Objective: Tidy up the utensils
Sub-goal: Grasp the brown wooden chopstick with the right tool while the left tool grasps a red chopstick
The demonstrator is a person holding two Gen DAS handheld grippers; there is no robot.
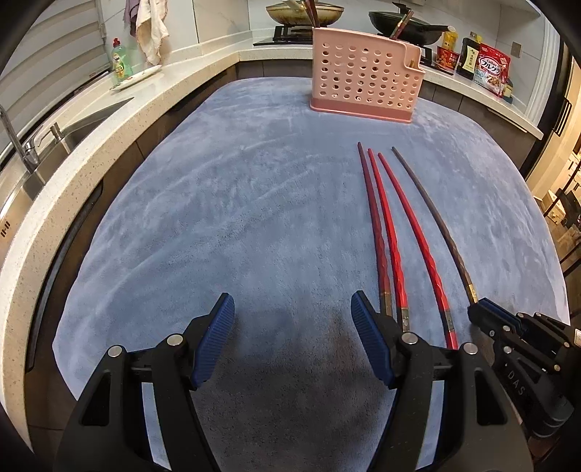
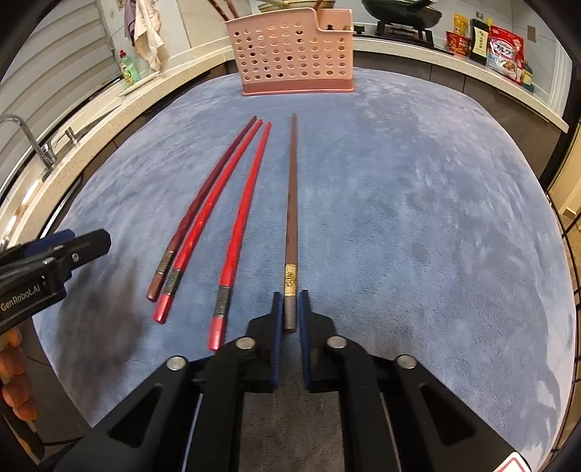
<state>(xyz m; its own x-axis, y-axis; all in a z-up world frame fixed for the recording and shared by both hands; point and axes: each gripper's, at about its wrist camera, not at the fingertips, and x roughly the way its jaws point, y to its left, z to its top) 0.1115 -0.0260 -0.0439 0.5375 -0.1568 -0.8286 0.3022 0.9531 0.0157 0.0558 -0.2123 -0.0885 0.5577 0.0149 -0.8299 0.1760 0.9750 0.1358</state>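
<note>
Several chopsticks lie side by side on the blue-grey mat: a dark red one, two bright red ones, and a brown one with a gold band. My right gripper is shut on the brown chopstick's thick end, low at the mat; it also shows in the left wrist view. My left gripper is open and empty, just left of the red chopsticks. A pink perforated utensil holder stands at the mat's far end, with chopsticks in it.
A stone counter with a sink and tap runs along the left. Dish soap, a stove with pans and food packets stand behind the holder.
</note>
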